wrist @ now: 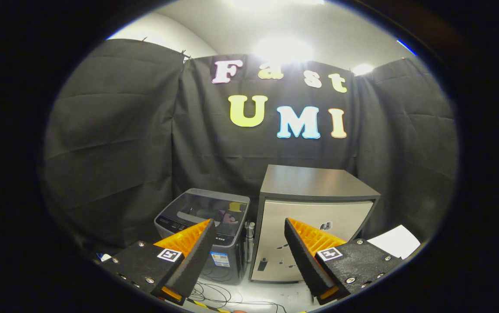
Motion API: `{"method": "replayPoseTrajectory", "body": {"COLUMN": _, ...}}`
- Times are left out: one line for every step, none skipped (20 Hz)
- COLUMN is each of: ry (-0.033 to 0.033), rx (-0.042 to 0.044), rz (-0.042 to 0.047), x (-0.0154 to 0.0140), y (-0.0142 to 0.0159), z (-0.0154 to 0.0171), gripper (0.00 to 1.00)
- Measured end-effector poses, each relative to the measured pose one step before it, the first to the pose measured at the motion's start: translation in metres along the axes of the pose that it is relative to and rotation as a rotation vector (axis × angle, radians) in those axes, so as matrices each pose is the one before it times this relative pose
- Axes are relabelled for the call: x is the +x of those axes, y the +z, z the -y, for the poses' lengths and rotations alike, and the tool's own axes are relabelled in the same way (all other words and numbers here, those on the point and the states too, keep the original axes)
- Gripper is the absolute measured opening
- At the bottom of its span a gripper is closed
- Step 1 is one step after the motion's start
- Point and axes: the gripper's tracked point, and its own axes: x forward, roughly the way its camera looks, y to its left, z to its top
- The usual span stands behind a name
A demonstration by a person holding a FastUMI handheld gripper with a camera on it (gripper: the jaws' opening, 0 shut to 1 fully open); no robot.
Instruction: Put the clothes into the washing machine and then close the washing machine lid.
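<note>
The gripper (247, 243) is held well back from the appliances with its fingers (197, 252) spread wide apart and nothing between them. Beyond the fingers, on the floor against the black cloth wall, stands a small top-loading washing machine (205, 230), partly hidden behind the left finger. Its dark, glossy lid (208, 208) appears to lie flat on top, so it looks closed, though the reflections on it make that hard to be sure of. Something pinkish and something yellow show at the lid's surface; whether these are clothes seen through the lid or mere reflections cannot be told. No loose clothes are visible on the floor around the machine. Just beside the washing machine, to its right, stands a taller silver cabinet (314, 217) that looks like a compact fridge, and cables (219, 298) trail across the floor in front of both. A white sheet (395, 241) lies off to the right of the cabinet. Judging from this, the task is either at its very start or at its very end: the fingers hold nothing and touch nothing, and the lid seems down.
</note>
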Motion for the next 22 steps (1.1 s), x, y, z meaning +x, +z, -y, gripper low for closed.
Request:
{"method": "replayPoseTrajectory", "body": {"ry": 0.00265, "rx": 0.00740, "rz": 0.01025, "x": -0.01005, "y": 0.00162, "z": 0.00015, "gripper": 0.97}}
{"method": "replayPoseTrajectory", "body": {"ry": -0.00450, "rx": 0.00785, "rz": 0.00891, "x": -0.00787, "y": 0.00152, "z": 0.00136, "gripper": 0.97}}
{"method": "replayPoseTrajectory", "body": {"ry": -0.00281, "rx": 0.00885, "rz": 0.00914, "x": -0.00855, "y": 0.00065, "z": 0.00040, "gripper": 0.97}}
{"method": "replayPoseTrajectory", "body": {"ry": -0.00276, "rx": 0.00857, "rz": 0.00730, "x": -0.00774, "y": 0.00017, "z": -0.00091, "gripper": 0.97}}
{"method": "replayPoseTrajectory", "body": {"ry": -0.00571, "rx": -0.00069, "rz": 0.00523, "x": -0.00697, "y": -0.00283, "z": 0.00033, "gripper": 0.97}}
{"method": "replayPoseTrajectory", "body": {"ry": -0.01894, "rx": -0.01086, "rz": 0.00502, "x": -0.00707, "y": -0.00394, "z": 0.00386, "gripper": 0.97}}
{"method": "replayPoseTrajectory", "body": {"ry": -0.00999, "rx": -0.00701, "rz": 0.00008, "x": -0.00605, "y": -0.00513, "z": 0.00357, "gripper": 0.97}}
{"method": "replayPoseTrajectory", "body": {"ry": -0.00770, "rx": 0.00275, "rz": -0.00636, "x": -0.00490, "y": -0.00530, "z": 0.00141, "gripper": 0.97}}
{"method": "replayPoseTrajectory", "body": {"ry": -0.00630, "rx": 0.00636, "rz": 0.00864, "x": -0.00827, "y": -0.00184, "z": 0.00076, "gripper": 0.97}}
{"method": "replayPoseTrajectory", "body": {"ry": -0.00867, "rx": 0.00623, "rz": 0.00341, "x": -0.00594, "y": -0.00218, "z": 0.00156, "gripper": 0.97}}
{"method": "replayPoseTrajectory", "body": {"ry": -0.00969, "rx": 0.00164, "rz": -0.00240, "x": -0.00337, "y": -0.00485, "z": 0.00371, "gripper": 0.97}}
{"method": "replayPoseTrajectory", "body": {"ry": -0.00524, "rx": -0.00270, "rz": -0.00759, "x": -0.00247, "y": -0.00276, "z": 0.00159, "gripper": 0.97}}
{"method": "replayPoseTrajectory", "body": {"ry": -0.00889, "rx": -0.00810, "rz": 0.00090, "x": -0.00432, "y": -0.00124, "z": 0.00254, "gripper": 0.97}}
{"method": "replayPoseTrajectory", "body": {"ry": -0.00995, "rx": -0.00504, "rz": 0.00315, "x": -0.00202, "y": 0.00173, "z": 0.00343, "gripper": 0.97}}
{"method": "replayPoseTrajectory", "body": {"ry": -0.00767, "rx": 0.00451, "rz": 0.00805, "x": -0.00186, "y": 0.00220, "z": 0.00286, "gripper": 0.97}}
{"method": "replayPoseTrajectory", "body": {"ry": -0.00250, "rx": 0.00887, "rz": 0.00755, "x": 0.00056, "y": 0.00171, "z": -0.00026, "gripper": 0.97}}
{"method": "replayPoseTrajectory", "body": {"ry": -0.00097, "rx": 0.00619, "rz": 0.00477, "x": -0.00022, "y": 0.00051, "z": -0.00036, "gripper": 0.97}}
{"method": "replayPoseTrajectory", "body": {"ry": -0.00204, "rx": 0.00014, "rz": 0.00281, "x": -0.00045, "y": 0.00062, "z": 0.00029, "gripper": 0.97}}
{"method": "replayPoseTrajectory", "body": {"ry": -0.00128, "rx": -0.00373, "rz": 0.00272, "x": -0.00080, "y": 0.00073, "z": 0.00053, "gripper": 0.97}}
{"method": "replayPoseTrajectory", "body": {"ry": -0.00188, "rx": -0.00590, "rz": 0.00320, "x": -0.00053, "y": 0.00169, "z": -0.00002, "gripper": 0.97}}
{"method": "replayPoseTrajectory", "body": {"ry": 0.00043, "rx": -0.00525, "rz": 0.00039, "x": -0.00095, "y": 0.00046, "z": -0.00037, "gripper": 0.97}}
{"method": "replayPoseTrajectory", "body": {"ry": 0.00227, "rx": -0.00287, "rz": 0.00235, "x": 0.00030, "y": 0.00088, "z": -0.00110, "gripper": 0.97}}
